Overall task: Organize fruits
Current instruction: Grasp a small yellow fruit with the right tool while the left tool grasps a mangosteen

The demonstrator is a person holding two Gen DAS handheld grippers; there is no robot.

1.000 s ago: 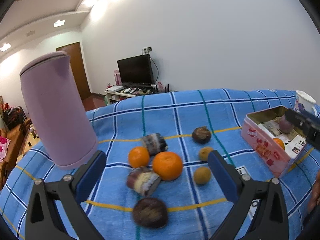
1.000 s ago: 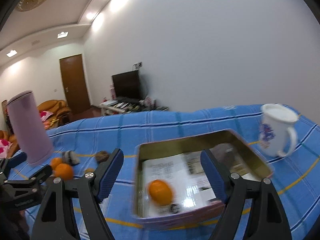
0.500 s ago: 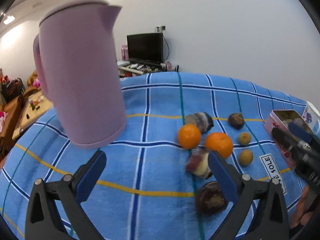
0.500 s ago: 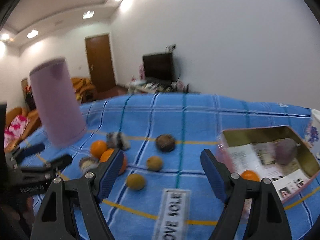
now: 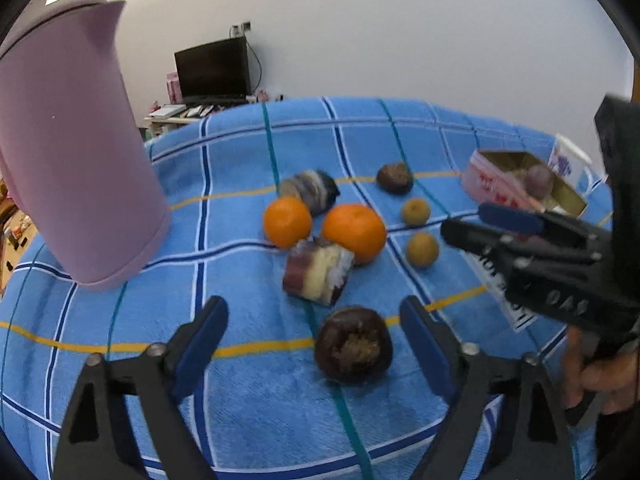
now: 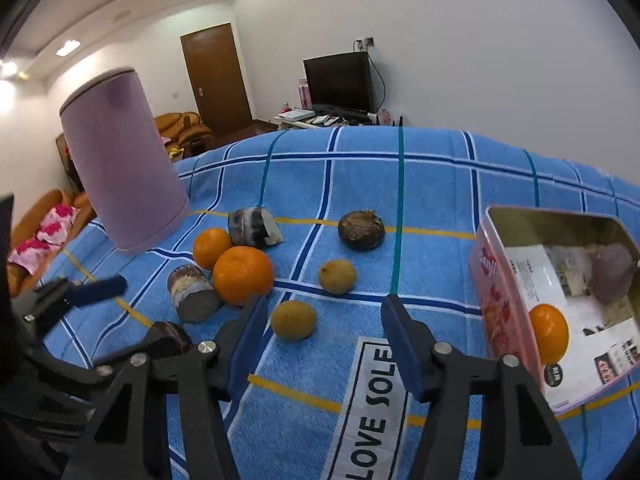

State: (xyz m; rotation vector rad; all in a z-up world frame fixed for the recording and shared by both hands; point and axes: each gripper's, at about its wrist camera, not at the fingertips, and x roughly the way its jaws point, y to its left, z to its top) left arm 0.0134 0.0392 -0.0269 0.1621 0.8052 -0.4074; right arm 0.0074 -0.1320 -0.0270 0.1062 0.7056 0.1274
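Fruits cluster mid-bench (image 6: pixel 440 184), clear cloth around; tin (image 6: pixel 486 280) right. My left tool (image 5: pixel 314 330) closing, empty, dark fruit (image 5: pixel 353 345) between its fingers. Right tool (image 6: pixel 322 326) closing, empty, longan (image 6: pixel 293 319) just left.

Black tongs (image 5: pixel 314 338), blue pads (image 5: pixel 200 344), silver screws.
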